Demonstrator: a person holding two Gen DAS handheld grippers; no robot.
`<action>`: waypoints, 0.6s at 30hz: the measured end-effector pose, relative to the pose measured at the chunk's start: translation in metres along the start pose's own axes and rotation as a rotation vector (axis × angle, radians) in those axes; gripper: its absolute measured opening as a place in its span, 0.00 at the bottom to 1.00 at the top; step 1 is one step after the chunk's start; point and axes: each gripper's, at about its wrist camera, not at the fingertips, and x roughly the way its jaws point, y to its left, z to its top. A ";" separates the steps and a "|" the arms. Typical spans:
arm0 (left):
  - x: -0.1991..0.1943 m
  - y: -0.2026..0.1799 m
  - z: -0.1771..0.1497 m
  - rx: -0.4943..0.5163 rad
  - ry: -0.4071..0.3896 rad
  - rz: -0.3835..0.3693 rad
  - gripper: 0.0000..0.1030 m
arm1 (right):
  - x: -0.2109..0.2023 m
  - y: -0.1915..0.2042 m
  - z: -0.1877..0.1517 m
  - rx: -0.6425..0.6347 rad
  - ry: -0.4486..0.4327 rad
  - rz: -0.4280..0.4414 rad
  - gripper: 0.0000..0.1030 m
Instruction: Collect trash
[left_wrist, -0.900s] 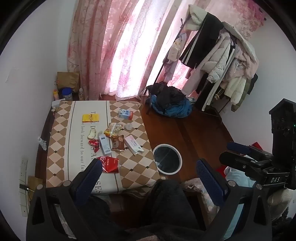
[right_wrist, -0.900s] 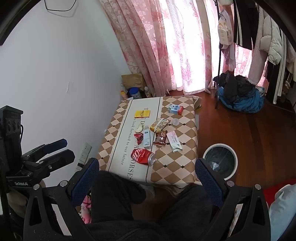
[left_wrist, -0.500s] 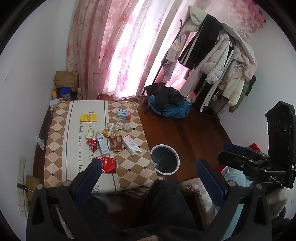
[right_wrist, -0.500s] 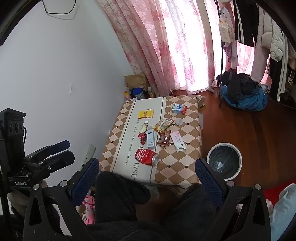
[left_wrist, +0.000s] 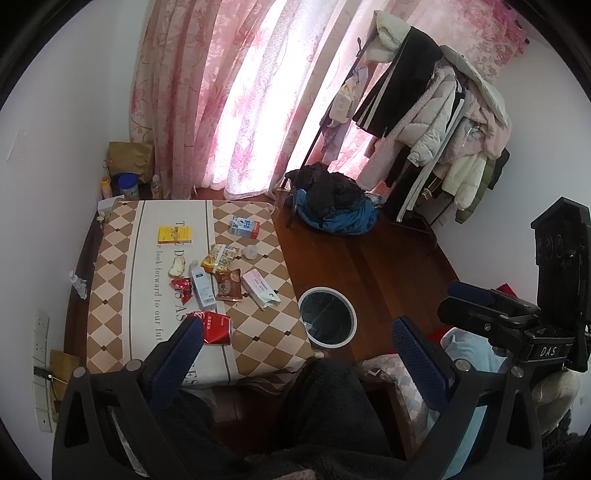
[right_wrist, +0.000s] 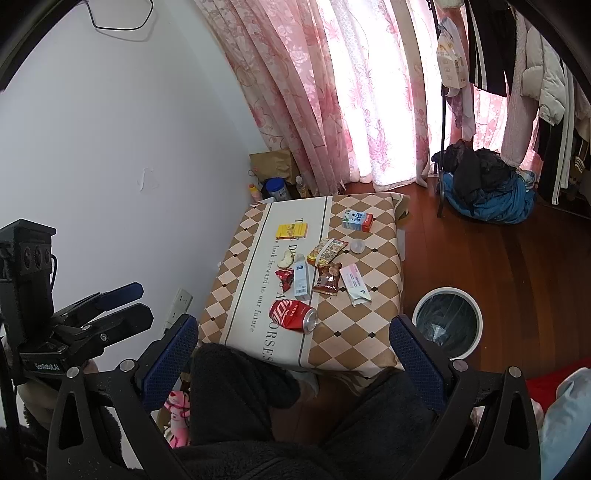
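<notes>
A low table with a checkered cloth (left_wrist: 122, 295) (right_wrist: 354, 332) holds several pieces of trash: a crushed red can (left_wrist: 218, 326) (right_wrist: 293, 314), a white tube (left_wrist: 202, 285), a brown snack wrapper (left_wrist: 229, 285), a white-pink packet (left_wrist: 260, 288), a yellow box (left_wrist: 175, 234) and a small milk carton (left_wrist: 243, 227). A round white bin with a black liner (left_wrist: 327, 319) (right_wrist: 447, 321) stands on the floor right of the table. My left gripper (left_wrist: 295, 347) is open and empty, high above the table's near edge. My right gripper (right_wrist: 293, 343) is open and empty too.
A pile of dark and blue clothes (left_wrist: 332, 206) lies on the wooden floor by a coat rack (left_wrist: 424, 122). Pink curtains (left_wrist: 240, 92) hang behind. Bottles and a paper bag (left_wrist: 129, 166) stand in the far corner. The person's dark-clad legs (left_wrist: 317, 413) fill the foreground.
Both grippers have lifted and drawn back slightly, so the table and bin sit a little farther and higher in the views. Nothing on the table moved.
</notes>
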 end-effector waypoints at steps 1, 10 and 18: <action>0.000 0.000 0.000 0.000 0.000 0.000 1.00 | 0.000 0.001 -0.001 -0.003 0.000 -0.002 1.00; -0.001 -0.001 0.001 0.000 0.000 0.000 1.00 | -0.001 0.001 -0.001 -0.002 -0.004 -0.003 1.00; -0.001 -0.001 0.001 0.001 -0.001 -0.002 1.00 | 0.000 0.002 -0.002 -0.004 -0.005 -0.001 1.00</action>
